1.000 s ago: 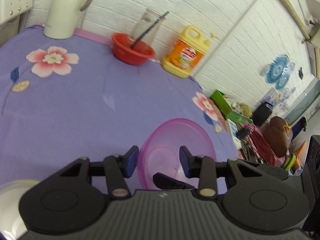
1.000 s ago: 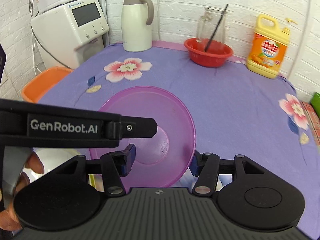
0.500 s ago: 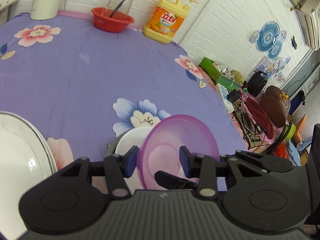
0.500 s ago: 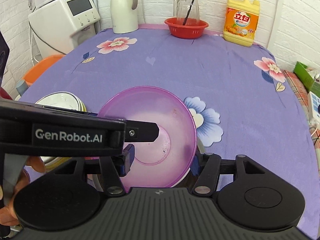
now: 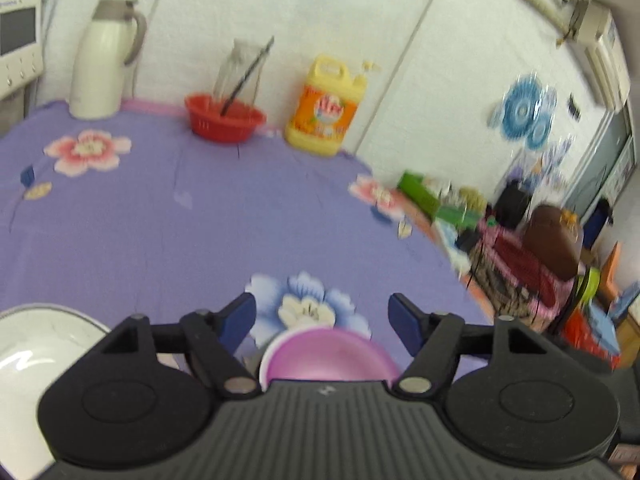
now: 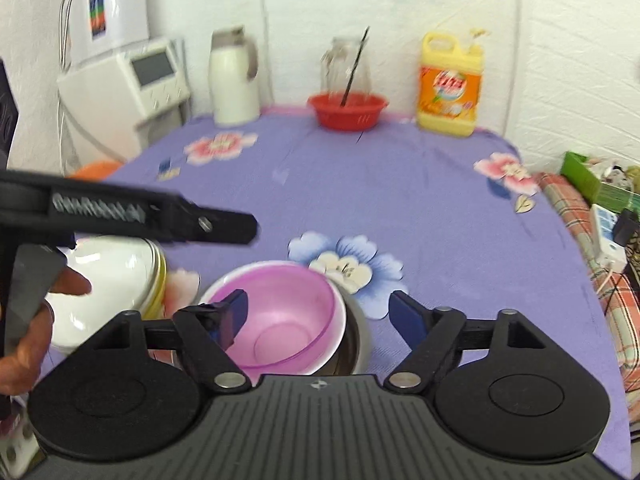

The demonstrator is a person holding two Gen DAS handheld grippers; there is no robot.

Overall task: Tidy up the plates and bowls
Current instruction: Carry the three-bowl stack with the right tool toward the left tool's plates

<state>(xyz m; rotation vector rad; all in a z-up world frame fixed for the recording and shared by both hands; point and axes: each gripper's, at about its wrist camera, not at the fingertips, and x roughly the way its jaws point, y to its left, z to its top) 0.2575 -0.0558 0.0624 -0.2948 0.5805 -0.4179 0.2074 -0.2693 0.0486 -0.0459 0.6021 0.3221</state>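
Note:
The pink translucent bowl (image 6: 280, 320) sits nested in a white bowl (image 6: 340, 312) inside a metal bowl (image 6: 356, 344) at the near table edge. It also shows in the left wrist view (image 5: 328, 356), just below my fingers. My right gripper (image 6: 320, 314) is open, its jaws apart on either side of the stack, holding nothing. My left gripper (image 5: 322, 320) is open and empty above the stack; it appears in the right wrist view (image 6: 224, 228) to the left. A stack of white plates (image 6: 108, 276) lies left of the bowls, also in the left wrist view (image 5: 36, 344).
At the back of the purple flowered table (image 6: 360, 200) stand a white jug (image 6: 234, 80), a red basket (image 6: 348, 110) with a glass pitcher, and a yellow detergent bottle (image 6: 450, 88). A white appliance (image 6: 136, 80) stands left. Clutter (image 5: 520, 248) lies off the right edge.
Both grippers let go of the pink bowl and opened wide. The bowl now rests in the white bowl. Both grippers lifted and pulled back; the left one tilted up.

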